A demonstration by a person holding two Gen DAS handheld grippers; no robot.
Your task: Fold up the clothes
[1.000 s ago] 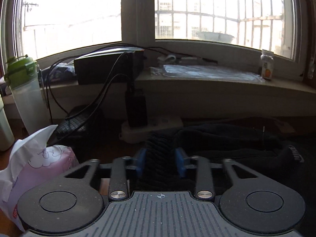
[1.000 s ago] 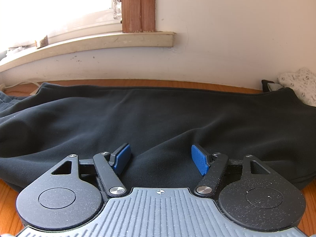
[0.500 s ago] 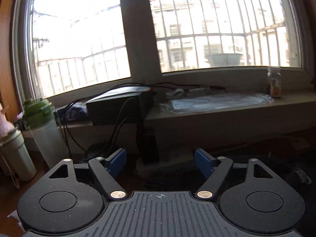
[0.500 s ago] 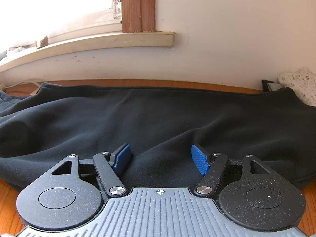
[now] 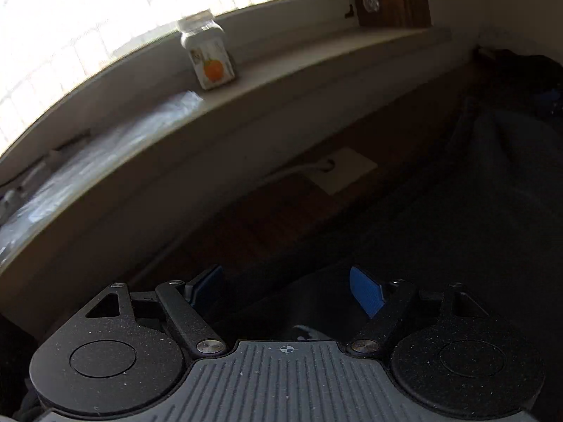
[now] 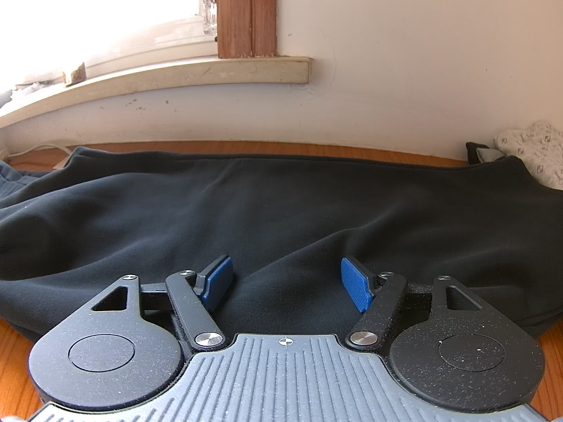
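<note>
Lying spread across the orange-brown wooden tabletop [image 6: 14,337] below the cream windowsill [image 6: 176,74]: soft, matte black fleece garment [image 6: 281,211], gently creased; right gripper [image 6: 283,279] hovering over it, ribbed blue pads [image 6: 355,283] parted, gripping nothing, unchanged from before; left gripper [image 5: 286,290] opening wider over dark cloth, nothing pinched, now swung toward the white jar with orange label [image 5: 209,58].

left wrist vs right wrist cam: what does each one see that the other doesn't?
Left wrist only: a jar with an orange on its label, clear plastic sheeting along the sill, a white card on the table, and the left gripper, its jaws opening.

Right wrist only: a patterned white cloth and the open right gripper.

Both: the dark garment on the wooden table, and the windowsill.
</note>
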